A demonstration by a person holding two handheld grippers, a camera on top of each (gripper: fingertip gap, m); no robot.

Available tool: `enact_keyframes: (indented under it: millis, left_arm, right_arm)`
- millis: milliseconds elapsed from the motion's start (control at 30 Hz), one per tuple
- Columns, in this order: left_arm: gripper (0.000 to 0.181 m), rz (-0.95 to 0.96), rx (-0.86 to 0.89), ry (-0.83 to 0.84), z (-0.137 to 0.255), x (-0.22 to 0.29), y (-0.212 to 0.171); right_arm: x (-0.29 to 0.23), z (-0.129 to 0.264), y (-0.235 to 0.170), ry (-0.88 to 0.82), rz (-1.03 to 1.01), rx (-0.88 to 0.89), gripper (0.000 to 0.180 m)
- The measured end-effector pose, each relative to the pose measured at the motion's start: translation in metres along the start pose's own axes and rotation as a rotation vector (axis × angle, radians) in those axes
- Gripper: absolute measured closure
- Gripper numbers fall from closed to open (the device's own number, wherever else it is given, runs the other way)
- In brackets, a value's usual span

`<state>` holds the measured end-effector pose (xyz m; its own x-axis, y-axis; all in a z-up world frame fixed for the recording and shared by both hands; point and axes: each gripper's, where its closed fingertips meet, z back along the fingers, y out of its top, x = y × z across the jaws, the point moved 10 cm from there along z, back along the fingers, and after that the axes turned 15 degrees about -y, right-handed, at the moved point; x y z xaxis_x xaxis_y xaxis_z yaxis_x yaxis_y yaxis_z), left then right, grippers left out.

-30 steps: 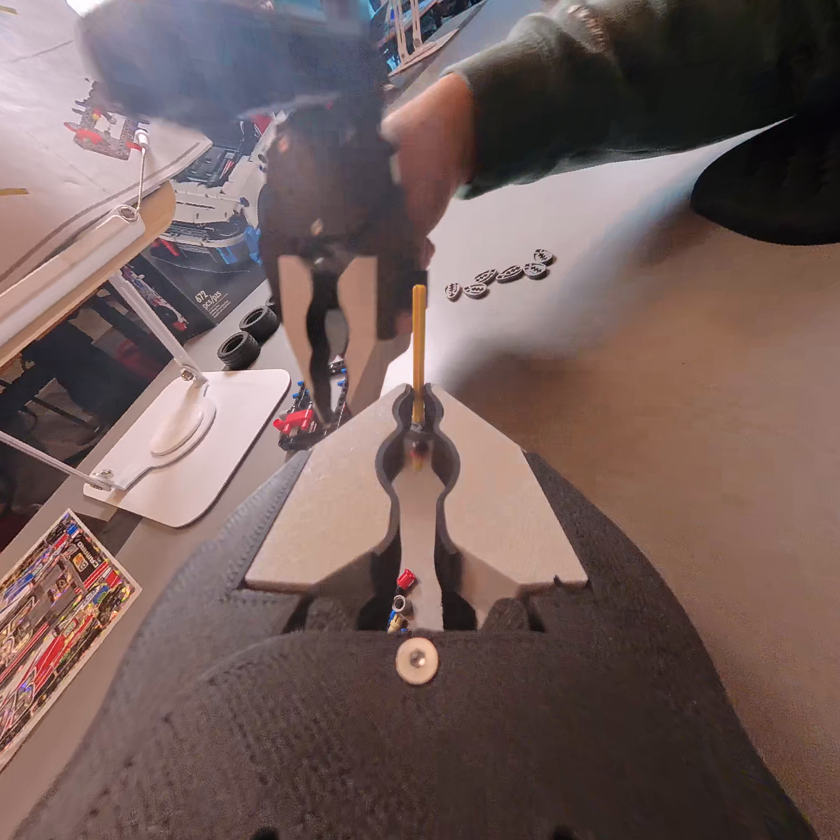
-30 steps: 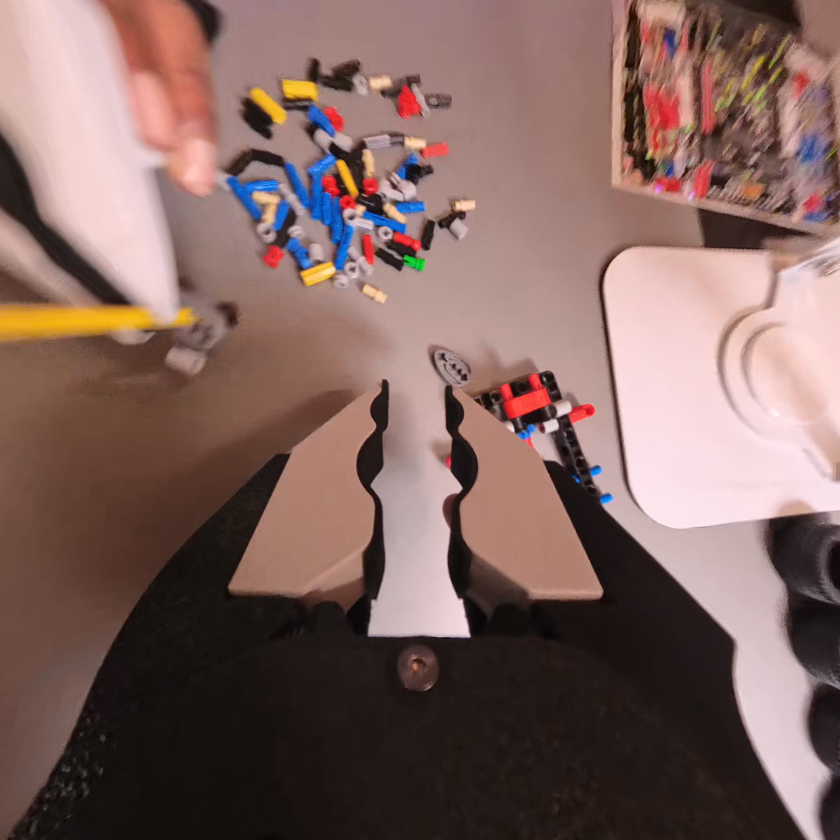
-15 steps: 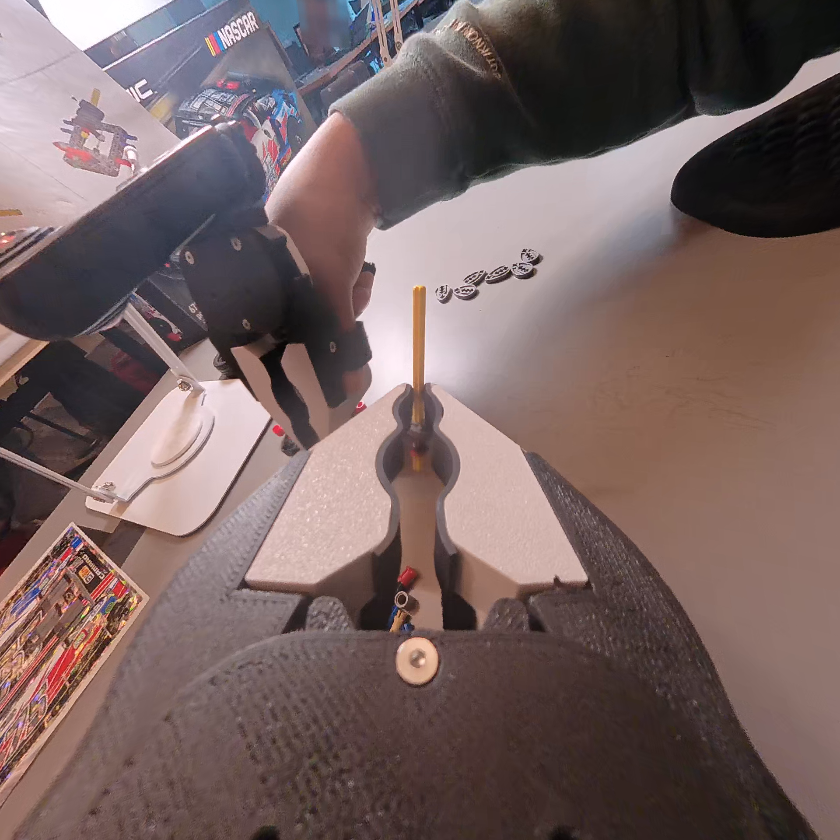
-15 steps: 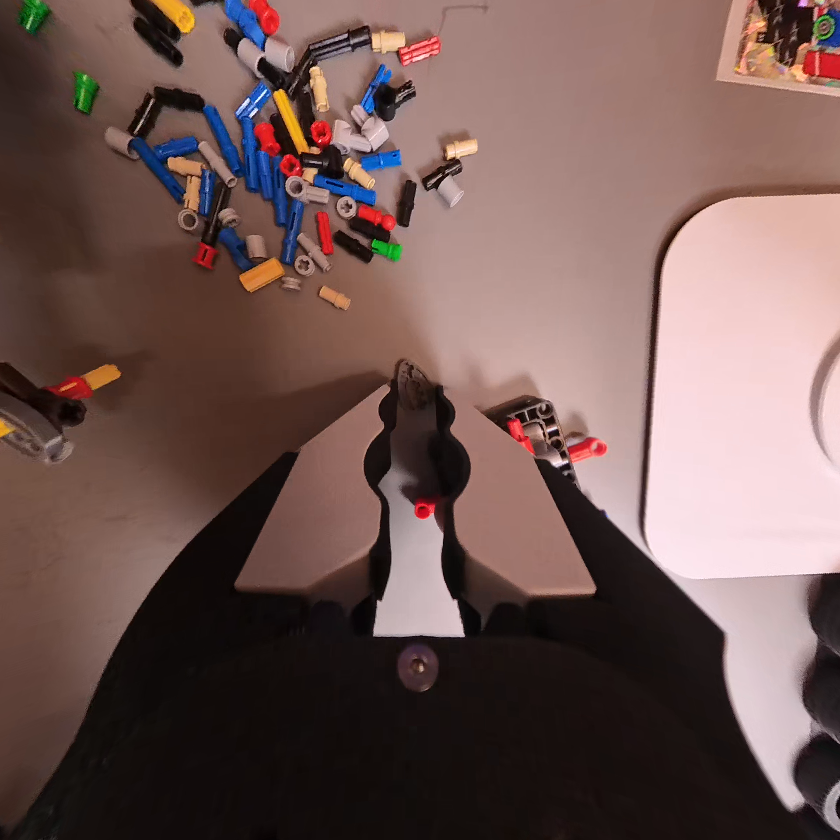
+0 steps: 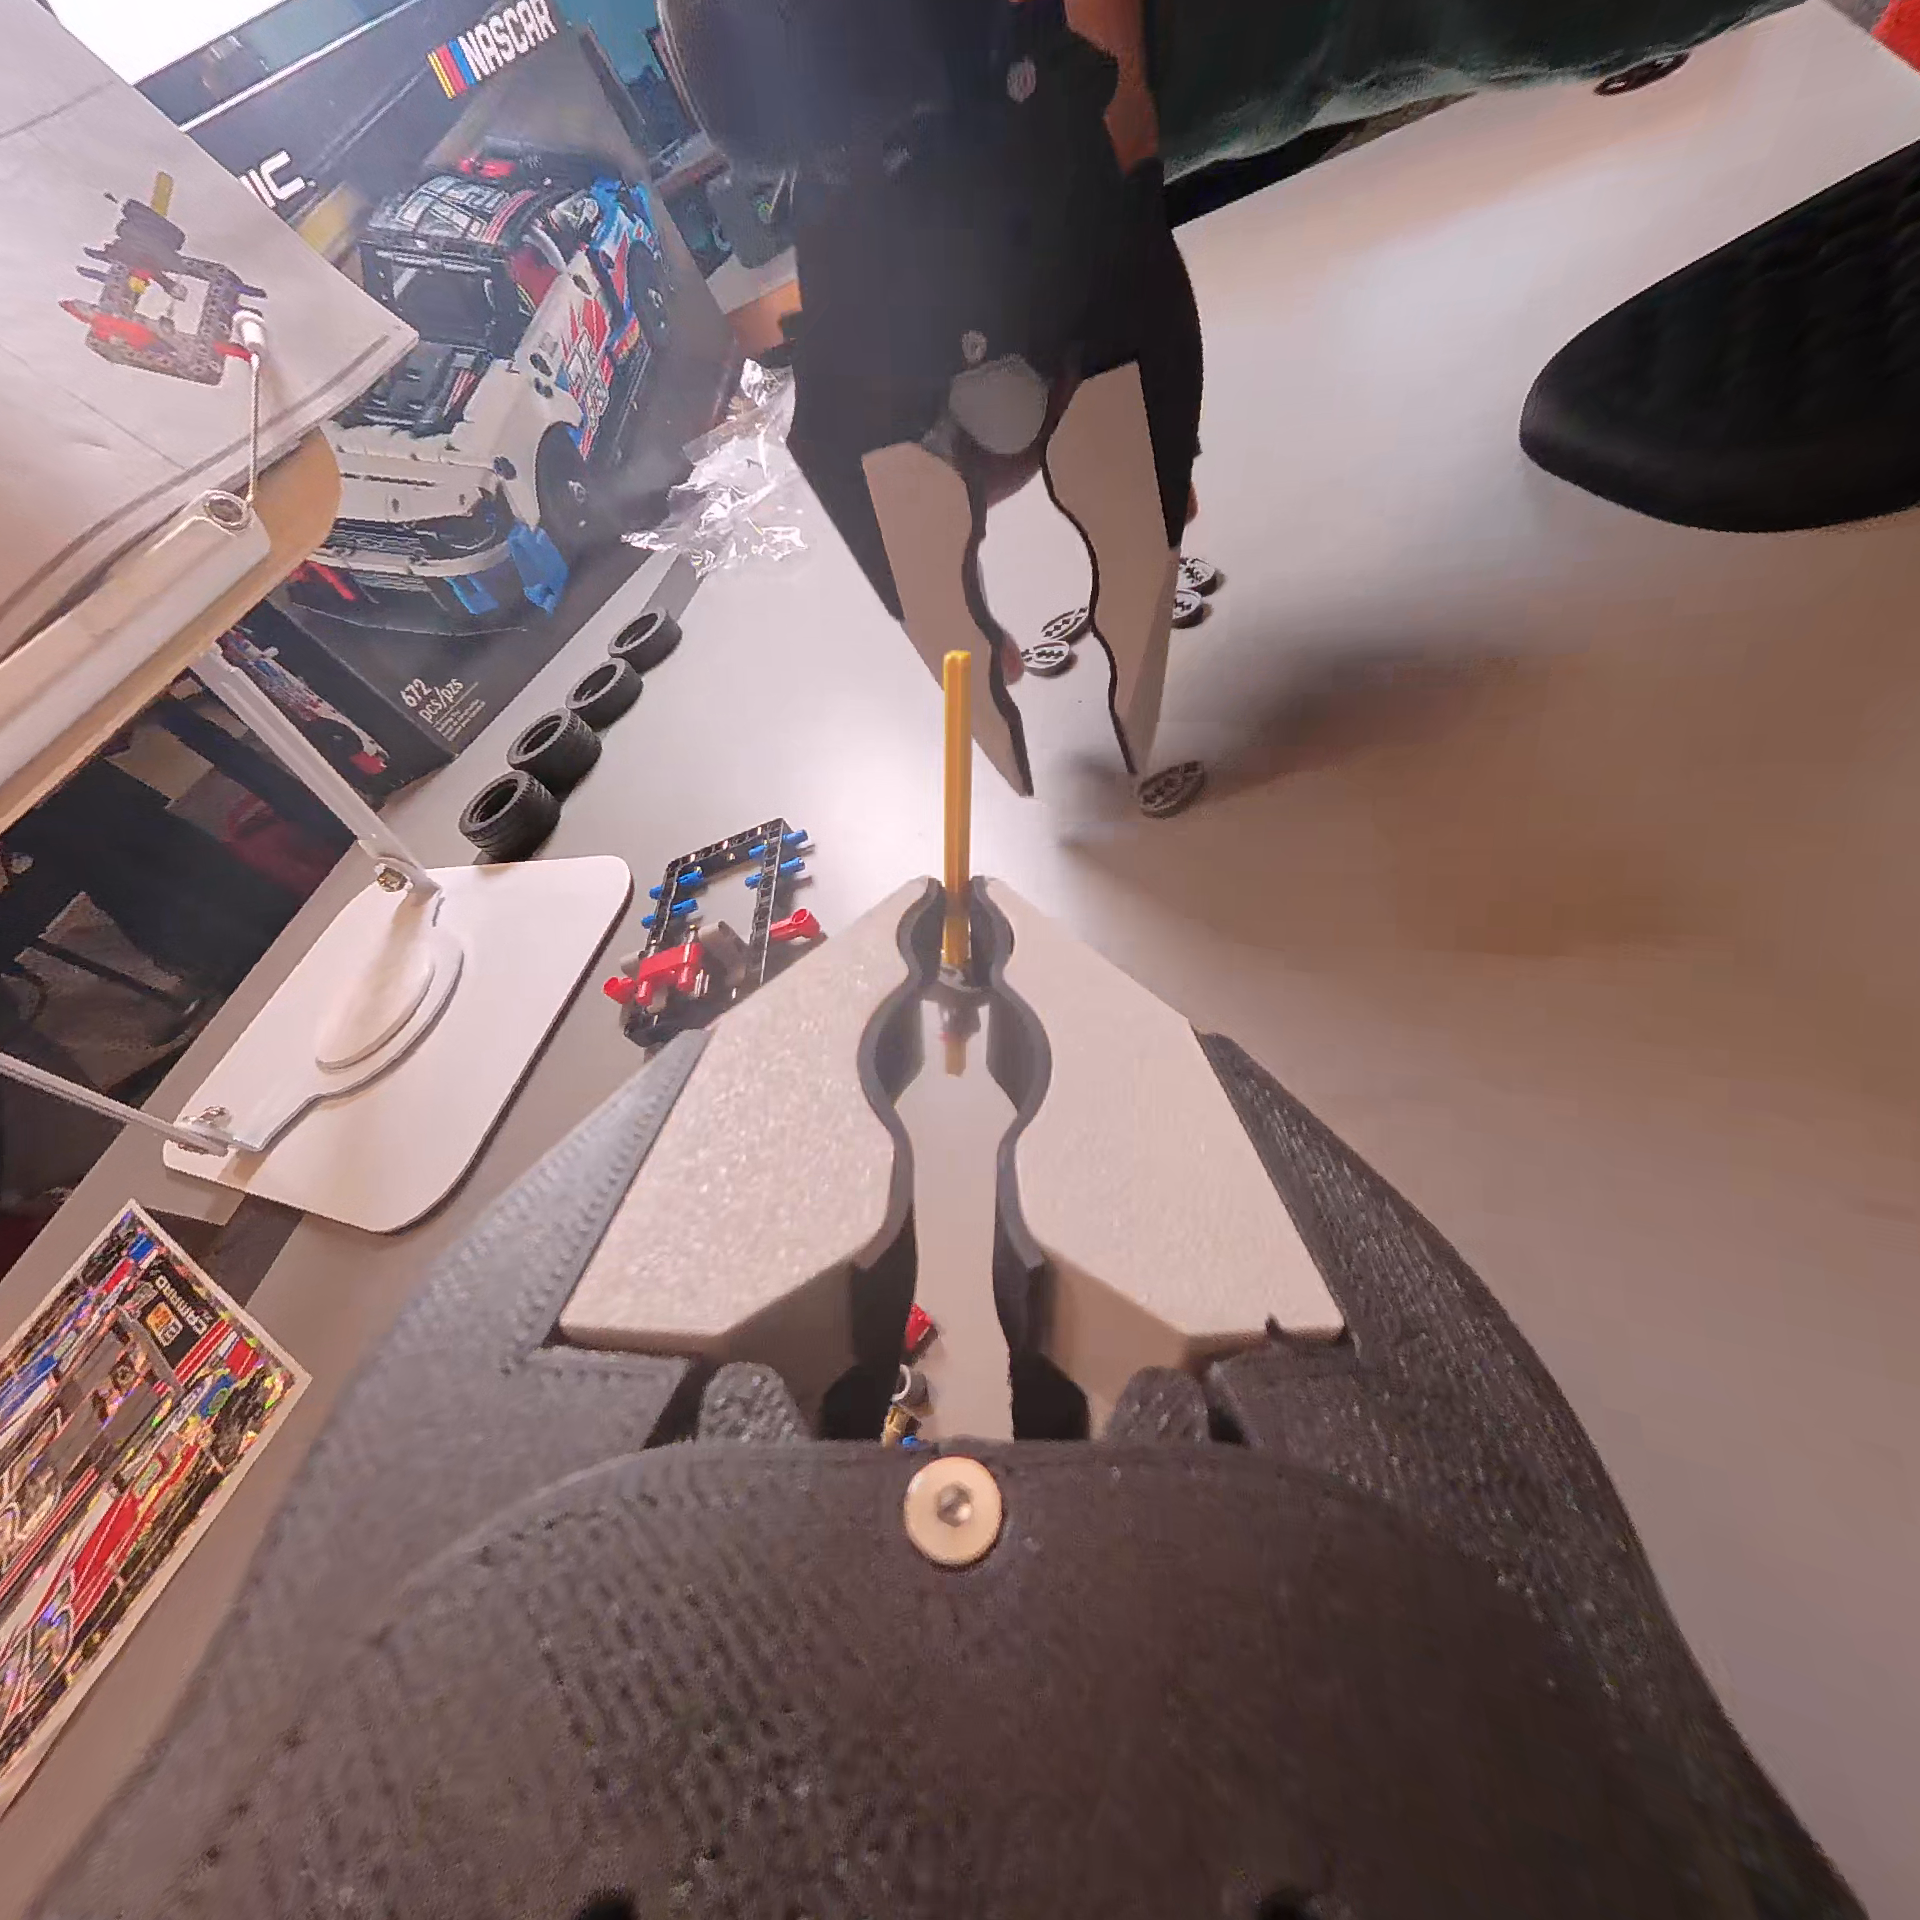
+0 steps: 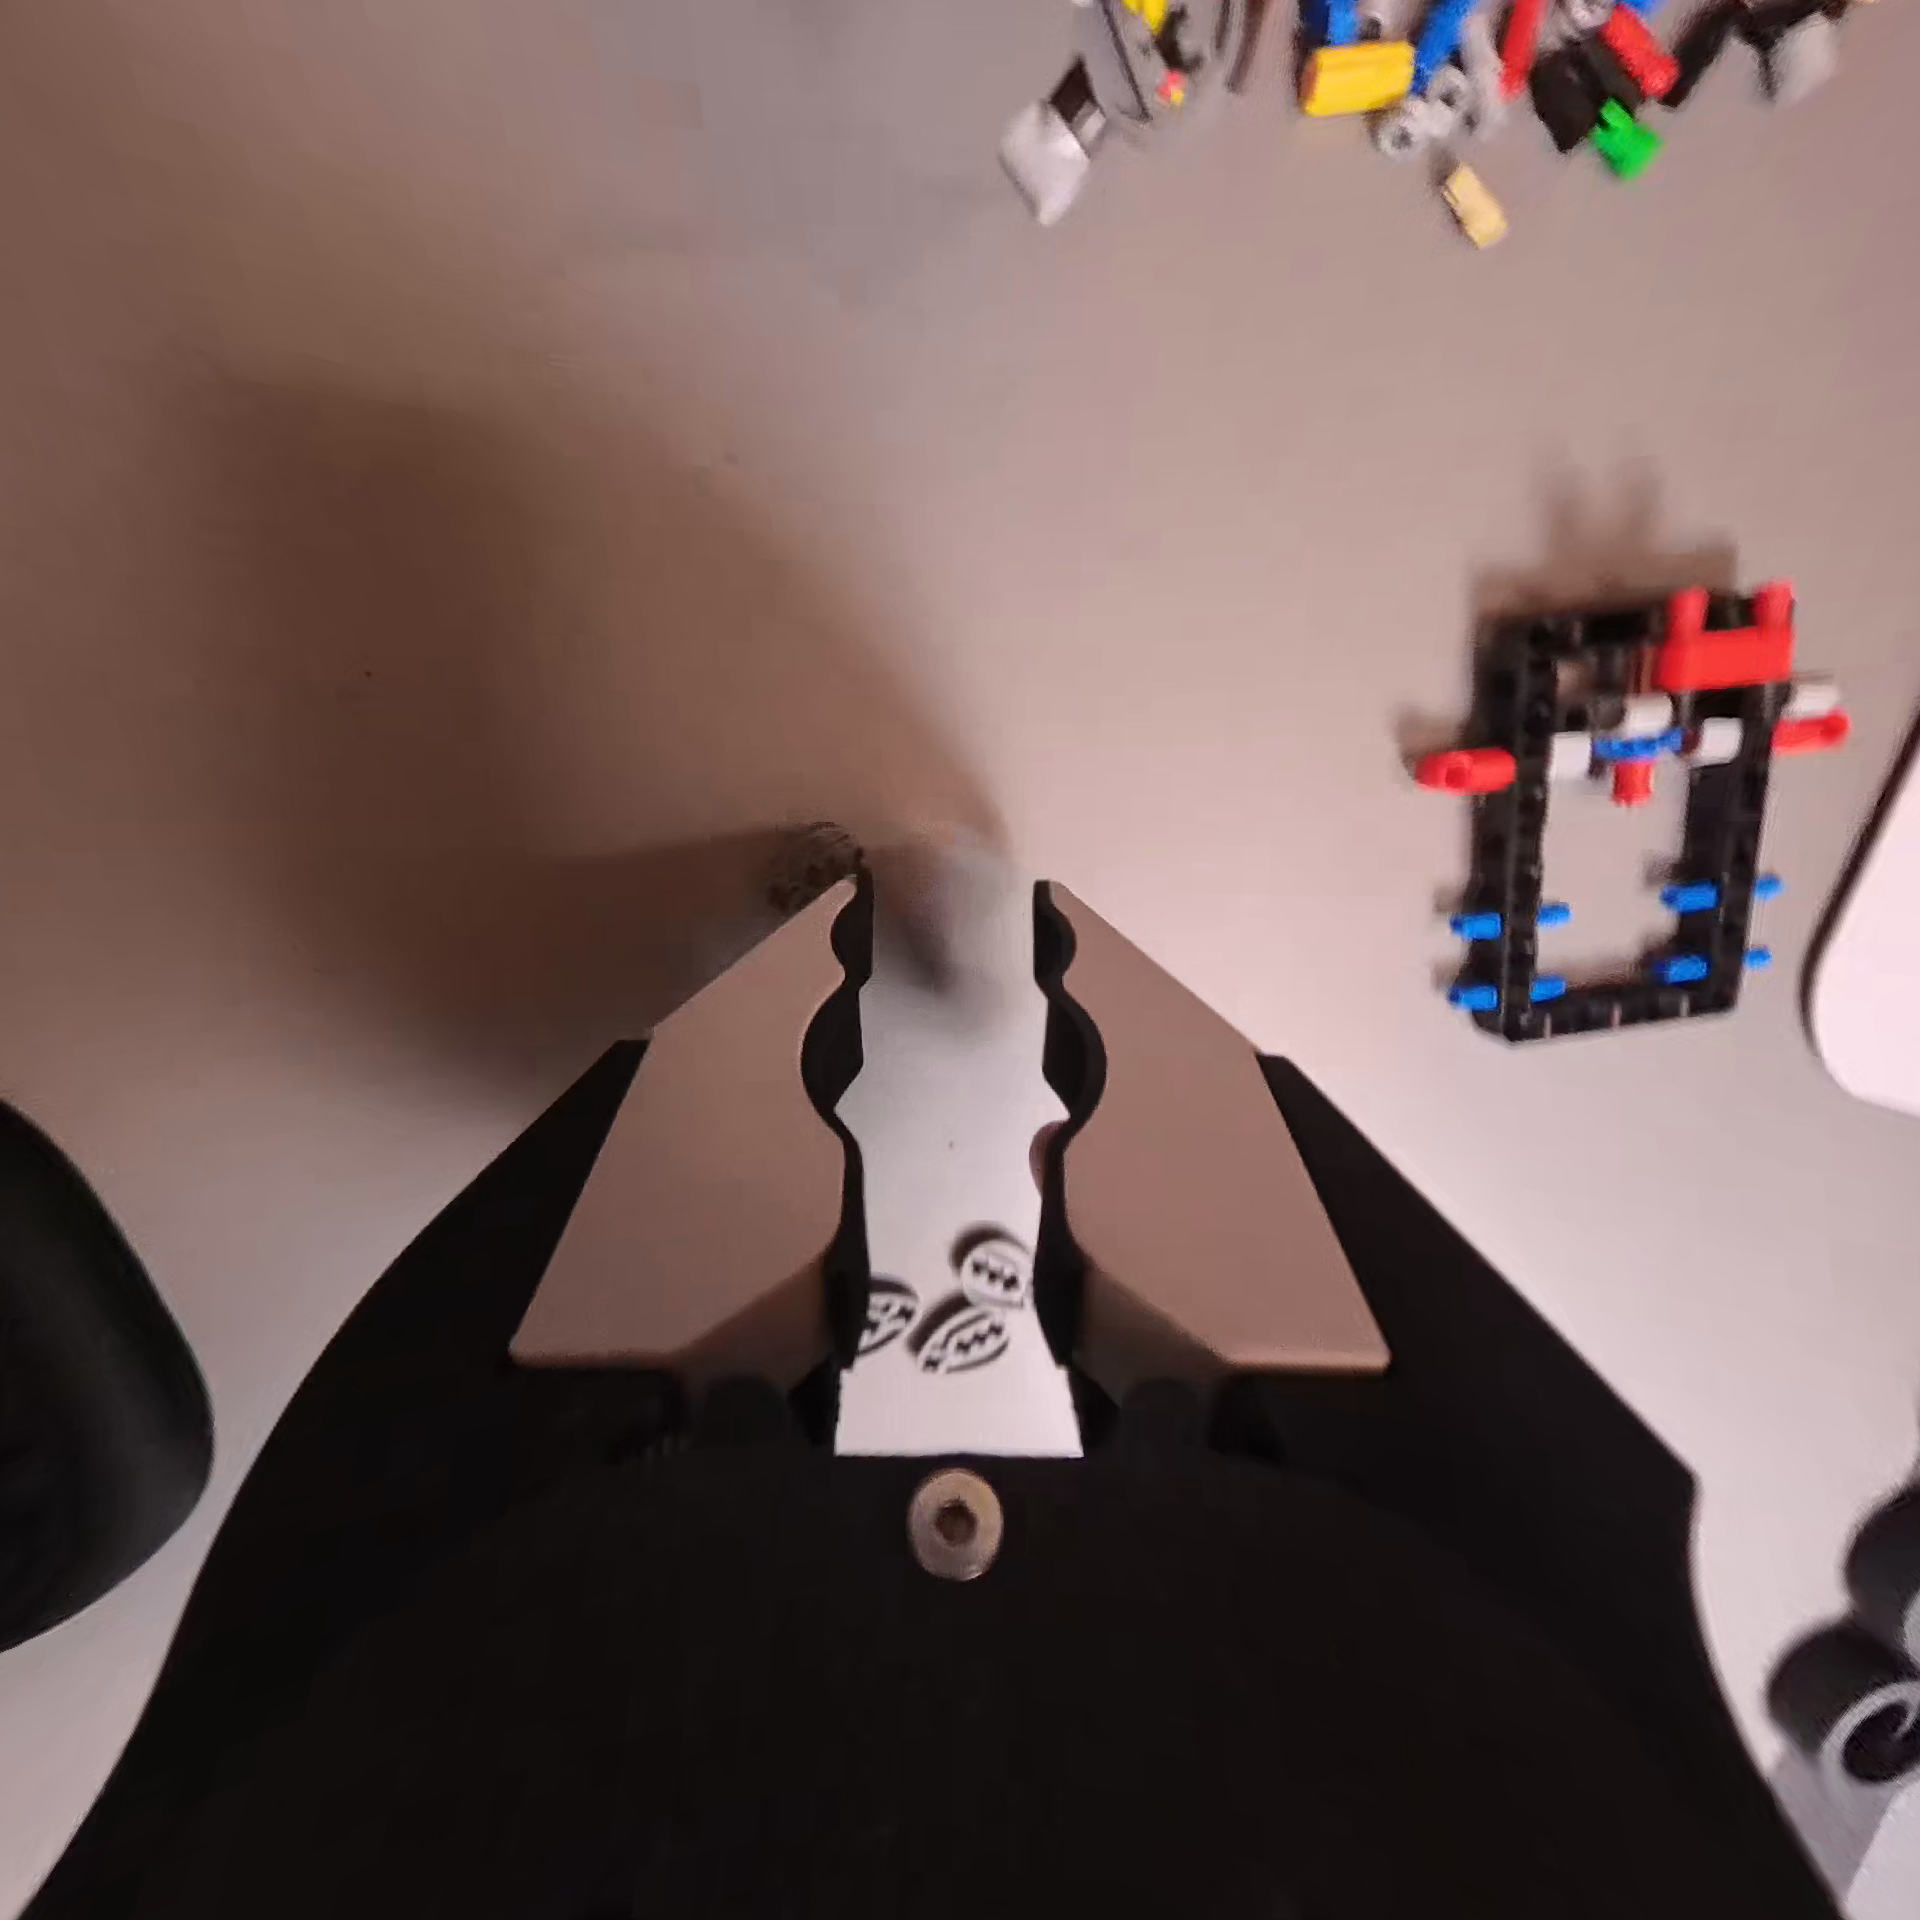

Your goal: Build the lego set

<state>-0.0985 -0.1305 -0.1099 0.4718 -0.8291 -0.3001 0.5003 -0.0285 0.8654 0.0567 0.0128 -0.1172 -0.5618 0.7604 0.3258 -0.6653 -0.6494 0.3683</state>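
Now my left gripper [image 5: 954, 891] pinches the yellow axle [image 5: 956, 790]; my right gripper [image 6: 951, 894] gapes.
Grey table [image 5: 1455, 1039]; only the left wrist view shows the set box [image 5: 488, 343], while the blurred dark disc [image 6: 816, 860] appears grounded.

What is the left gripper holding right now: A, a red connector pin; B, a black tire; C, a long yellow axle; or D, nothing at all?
C: in the left wrist view the left gripper is shut on the long yellow axle, which sticks out past its fingertips, while the black tires sit on the table by the box.
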Motion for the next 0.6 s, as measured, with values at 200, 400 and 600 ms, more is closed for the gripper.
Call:
enact_keyframes:
  millis: [200,400,600]
  left_arm:
    - [0.178,-0.006,0.002,0.010,0.001,0.001,0.003]
    - [0.178,-0.005,0.001,-0.002,-0.001,0.002,0.004]
    - [0.178,-0.012,0.004,0.003,0.000,0.003,0.006]
  right_arm:
    - [-0.020,0.017,-0.017,0.002,-0.153,-0.009,0.151]
    - [-0.029,0.004,-0.015,-0.018,-0.273,0.022,0.153]
    - [-0.032,0.001,-0.005,0.039,-0.170,0.049,0.165]
